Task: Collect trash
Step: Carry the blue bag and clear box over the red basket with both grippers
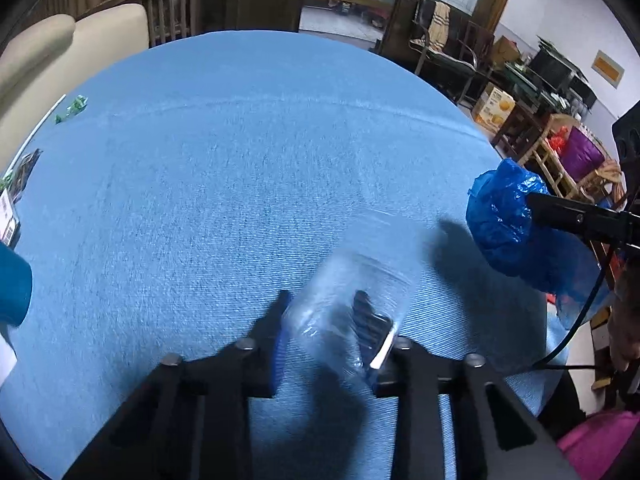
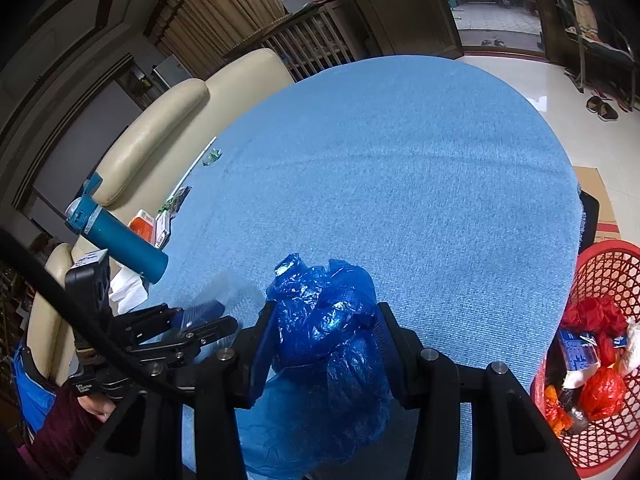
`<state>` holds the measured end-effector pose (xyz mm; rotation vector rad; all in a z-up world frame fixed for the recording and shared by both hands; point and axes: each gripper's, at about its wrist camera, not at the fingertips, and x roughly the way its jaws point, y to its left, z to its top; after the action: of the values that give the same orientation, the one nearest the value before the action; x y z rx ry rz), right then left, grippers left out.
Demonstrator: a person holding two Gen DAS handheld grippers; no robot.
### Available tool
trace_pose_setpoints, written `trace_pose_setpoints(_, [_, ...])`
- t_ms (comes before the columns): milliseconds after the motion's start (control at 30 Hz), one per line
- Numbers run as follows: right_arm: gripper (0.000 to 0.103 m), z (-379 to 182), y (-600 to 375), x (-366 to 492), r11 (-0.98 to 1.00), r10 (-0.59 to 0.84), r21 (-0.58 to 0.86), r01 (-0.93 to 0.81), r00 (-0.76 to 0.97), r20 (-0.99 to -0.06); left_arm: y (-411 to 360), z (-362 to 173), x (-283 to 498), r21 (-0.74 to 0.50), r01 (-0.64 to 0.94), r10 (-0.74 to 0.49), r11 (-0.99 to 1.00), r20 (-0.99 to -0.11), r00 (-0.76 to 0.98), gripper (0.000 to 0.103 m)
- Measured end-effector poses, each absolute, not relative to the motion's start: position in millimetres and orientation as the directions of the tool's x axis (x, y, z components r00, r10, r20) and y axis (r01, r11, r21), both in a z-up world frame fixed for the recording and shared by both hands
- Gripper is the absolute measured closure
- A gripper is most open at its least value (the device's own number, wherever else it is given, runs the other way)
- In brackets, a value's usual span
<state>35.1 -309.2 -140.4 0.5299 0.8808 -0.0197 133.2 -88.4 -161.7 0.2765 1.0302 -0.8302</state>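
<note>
My left gripper [image 1: 334,322] is shut on a clear plastic cup [image 1: 356,300], held just above the blue tablecloth [image 1: 240,160]; the cup looks blurred. My right gripper [image 2: 326,320] is shut on a crumpled blue plastic bag [image 2: 324,332], which hangs down between the fingers. The bag and right gripper also show in the left wrist view [image 1: 508,220] at the right. The left gripper shows in the right wrist view [image 2: 192,324] at lower left. A red mesh basket [image 2: 600,272] with trash in it stands off the table's right edge.
A green wrapper [image 1: 74,108], a white straw [image 1: 38,130] and small packets [image 1: 16,188] lie at the table's left edge. A teal bottle [image 2: 120,240], an orange box [image 2: 144,228] and tissue [image 2: 128,288] are there too. A cream sofa [image 2: 160,128] is behind.
</note>
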Motion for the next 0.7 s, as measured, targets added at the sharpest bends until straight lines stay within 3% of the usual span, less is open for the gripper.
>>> trace_pose_setpoints(700, [0.053,-138.2,-326.4,2.3,0.857,0.177,0.444,0.263,0.658,-0.732,-106.9,-148.7,98.0,-0.171,0.688,-0.477,0.706,-0.832,0.283,0.091])
